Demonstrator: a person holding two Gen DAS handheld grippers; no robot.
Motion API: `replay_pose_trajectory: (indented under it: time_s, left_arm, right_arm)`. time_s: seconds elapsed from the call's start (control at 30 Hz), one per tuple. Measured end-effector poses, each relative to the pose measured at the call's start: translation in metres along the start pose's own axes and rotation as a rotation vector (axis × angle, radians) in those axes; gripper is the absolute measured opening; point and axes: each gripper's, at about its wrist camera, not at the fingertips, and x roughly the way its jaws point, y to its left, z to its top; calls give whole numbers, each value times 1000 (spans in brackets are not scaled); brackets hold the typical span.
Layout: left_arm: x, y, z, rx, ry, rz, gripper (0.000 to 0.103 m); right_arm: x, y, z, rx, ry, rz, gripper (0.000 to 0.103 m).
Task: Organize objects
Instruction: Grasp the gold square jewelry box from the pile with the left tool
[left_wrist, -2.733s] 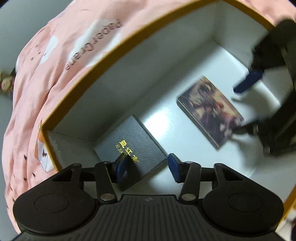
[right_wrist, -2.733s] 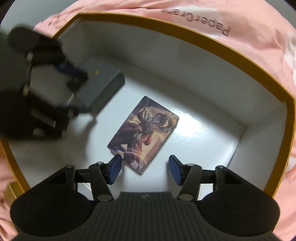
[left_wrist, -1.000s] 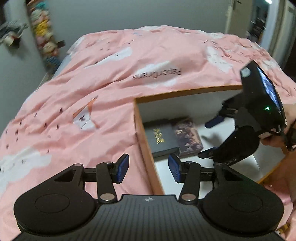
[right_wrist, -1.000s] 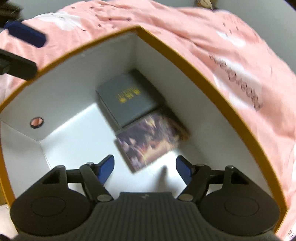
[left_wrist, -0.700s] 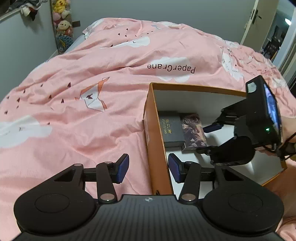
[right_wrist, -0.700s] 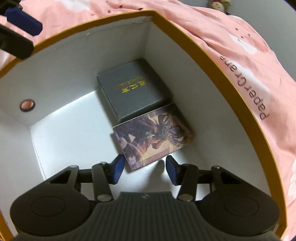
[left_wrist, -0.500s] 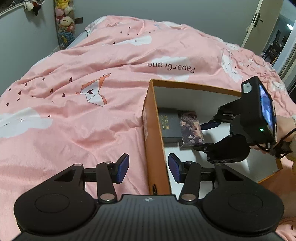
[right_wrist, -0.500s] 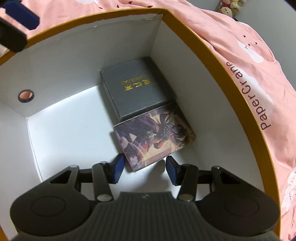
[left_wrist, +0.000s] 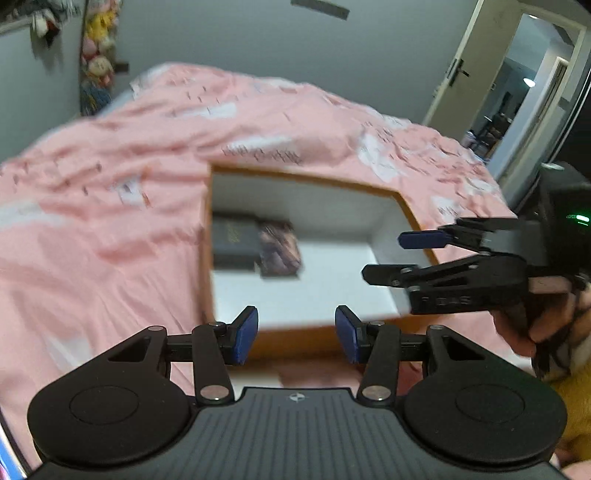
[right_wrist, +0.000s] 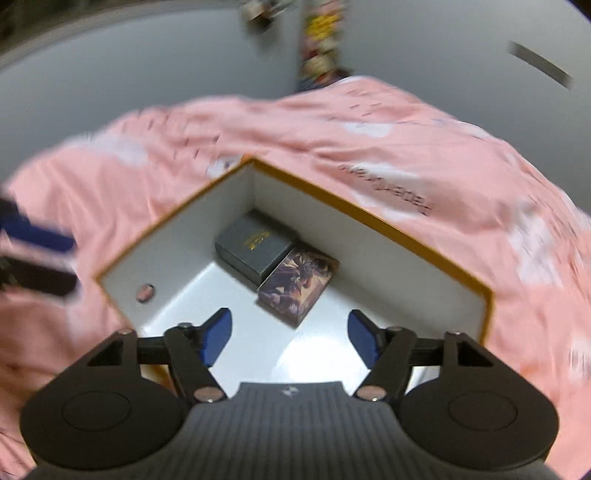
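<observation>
Tongs (left_wrist: 296, 334) and tongs (right_wrist: 290, 338) both hang empty, angled down over box (right_wrist: 369, 218).

On the pink bed cover (right_wrist: 424, 147) sits an orange-rimmed white cardboard box (right_wrist: 369, 216). In its far corner a dark grey box with gold lettering (right_wrist: 255, 245) touches a purple illustrated card box (right_wrist: 299, 286). The right tongs (right_wrist: 290, 336) are opening, nothing between them.

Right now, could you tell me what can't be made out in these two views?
- Gold lettering on the dark box: too small in the right wrist view, motion-blurred in the left.
- Printed words on the pink duvet: smeared by blur in both views.
- Left gripper: cut off by the right wrist view's left edge.
</observation>
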Motion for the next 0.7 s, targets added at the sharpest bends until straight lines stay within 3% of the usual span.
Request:
replay_pose_trajectory:
  time_s: [0.1, 0.33, 0.4, 0.57, 0.7]
  left_arm:
    - [5, -9, -16, 14, 52, -15, 51]
    - [6, -23, -50, 62, 135, -35, 50]
    - [5, -19, -58, 53, 163, 16, 50]
    - [0, -17, -84, 82, 210, 128, 50]
    - [1, -16, -97, 137, 234, 211, 67]
  right_arm:
    - [-17, 17, -26, 68, -4, -1, 71]
    - [-40, 40, -76, 215, 68, -9, 69]
    - [-42, 46, -88, 236, 85, -4, 63]
    - [-36, 61, -105, 264, 145, 27, 58]
    - [-33, 78, -105, 217, 153, 77, 58]
